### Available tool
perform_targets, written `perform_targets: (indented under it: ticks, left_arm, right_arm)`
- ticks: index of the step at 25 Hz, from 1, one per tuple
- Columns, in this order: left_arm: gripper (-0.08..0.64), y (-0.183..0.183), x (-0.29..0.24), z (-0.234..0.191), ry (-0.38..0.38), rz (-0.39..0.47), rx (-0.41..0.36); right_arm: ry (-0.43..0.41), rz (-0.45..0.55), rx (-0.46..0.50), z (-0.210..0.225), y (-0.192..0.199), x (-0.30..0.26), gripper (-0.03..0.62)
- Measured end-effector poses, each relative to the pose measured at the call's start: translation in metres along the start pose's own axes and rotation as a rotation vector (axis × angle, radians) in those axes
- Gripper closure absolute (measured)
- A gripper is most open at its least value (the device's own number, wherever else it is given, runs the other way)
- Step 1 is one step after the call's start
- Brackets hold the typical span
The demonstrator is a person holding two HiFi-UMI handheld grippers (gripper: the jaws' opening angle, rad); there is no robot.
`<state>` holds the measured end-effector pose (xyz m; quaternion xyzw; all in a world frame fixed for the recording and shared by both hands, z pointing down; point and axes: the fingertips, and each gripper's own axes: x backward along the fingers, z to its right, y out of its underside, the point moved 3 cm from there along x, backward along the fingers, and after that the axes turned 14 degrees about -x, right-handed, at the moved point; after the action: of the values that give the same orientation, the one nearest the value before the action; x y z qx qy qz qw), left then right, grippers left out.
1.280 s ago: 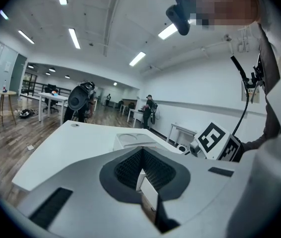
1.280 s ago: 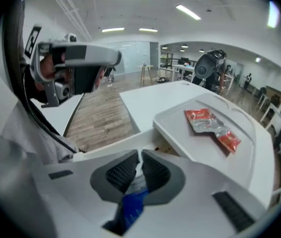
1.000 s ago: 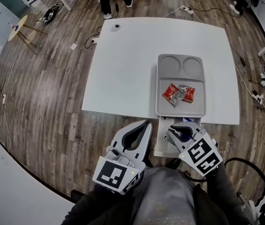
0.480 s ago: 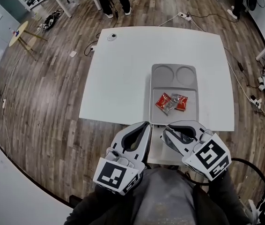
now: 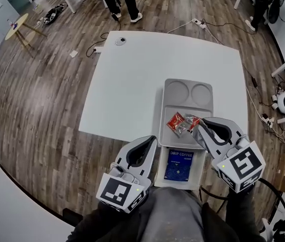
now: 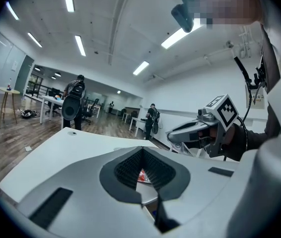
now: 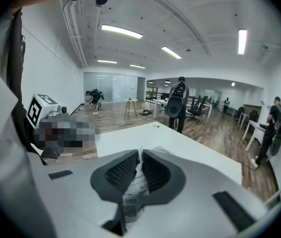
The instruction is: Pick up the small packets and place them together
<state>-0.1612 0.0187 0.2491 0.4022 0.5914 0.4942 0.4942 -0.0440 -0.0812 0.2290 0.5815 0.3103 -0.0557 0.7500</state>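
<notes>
The white square tabletop (image 5: 132, 84) stands on a wood floor (image 5: 42, 110). A grey tray (image 5: 183, 107) lies toward its near right side, and a small round thing (image 5: 121, 41) sits near the far left corner.

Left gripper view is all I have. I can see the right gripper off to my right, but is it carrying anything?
Observer: Yes. In its own view the right gripper is shut on a pale packet.
Operator: Where is it relative to the tray?
Observer: In the head view it hangs over the near right part of the grey tray, right beside the red packets in the large compartment.
Operator: Anything on the near side of the tray?
Observer: A blue drip coffee box lies between the tray and the person.
</notes>
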Motion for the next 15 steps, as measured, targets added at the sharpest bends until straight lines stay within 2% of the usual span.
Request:
perform_targets:
  ticks: [10,15]
  left_arm:
    - [0.561,0.025,-0.001,-0.036,-0.012,-0.074,0.046]
    - [0.561,0.033,-0.003,-0.047,-0.016,-0.091,0.063]
  right_arm:
    - [0.096,-0.084,-0.021,0.025,0.022,-0.058,0.552]
    - [0.088,-0.124,-0.060,0.032,0.033,-0.076,0.447]
